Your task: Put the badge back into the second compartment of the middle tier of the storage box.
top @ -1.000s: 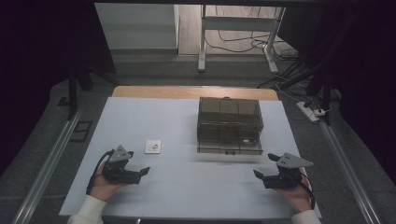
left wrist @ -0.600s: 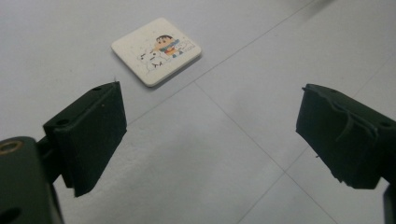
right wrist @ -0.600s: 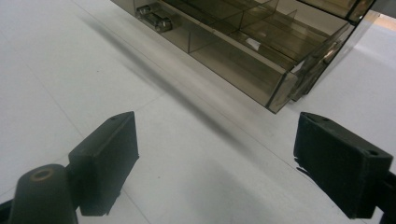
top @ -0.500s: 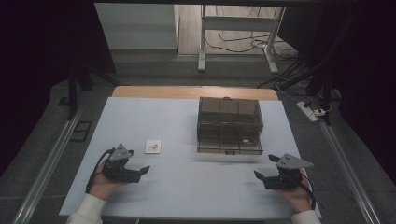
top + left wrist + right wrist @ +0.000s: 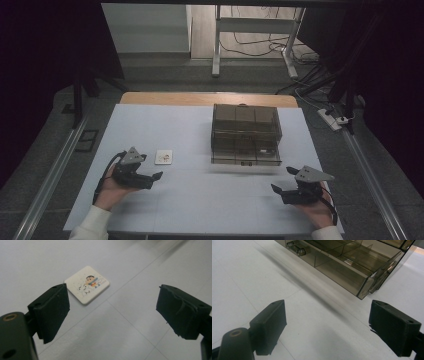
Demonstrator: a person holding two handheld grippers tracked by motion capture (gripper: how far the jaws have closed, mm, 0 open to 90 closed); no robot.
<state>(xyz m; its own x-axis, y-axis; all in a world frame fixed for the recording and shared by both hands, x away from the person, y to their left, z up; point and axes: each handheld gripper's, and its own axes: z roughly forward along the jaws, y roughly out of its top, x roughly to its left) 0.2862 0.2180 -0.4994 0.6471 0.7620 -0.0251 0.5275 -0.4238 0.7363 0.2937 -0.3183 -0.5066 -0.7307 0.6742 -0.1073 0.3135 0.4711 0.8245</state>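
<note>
A small white square card (image 5: 163,157) with a cartoon figure lies flat on the white table (image 5: 200,205). In the left gripper view the card (image 5: 87,284) sits just beyond the left-hand jaw. My left gripper (image 5: 155,179) (image 5: 113,305) hovers low over the table a little short of the card, open; its jaws have just been closing slightly with nothing between them. My right gripper (image 5: 281,180) (image 5: 329,312) rests open at the table's right front with bare table between its jaws. It points toward a smoked clear plastic drawer box (image 5: 245,134) (image 5: 342,262).
The drawer box stands at the centre back of the table and has several compartments and small front handles (image 5: 296,247). A wooden strip (image 5: 205,98) runs along the table's far edge. Cables and a power strip (image 5: 334,119) lie on the floor beyond.
</note>
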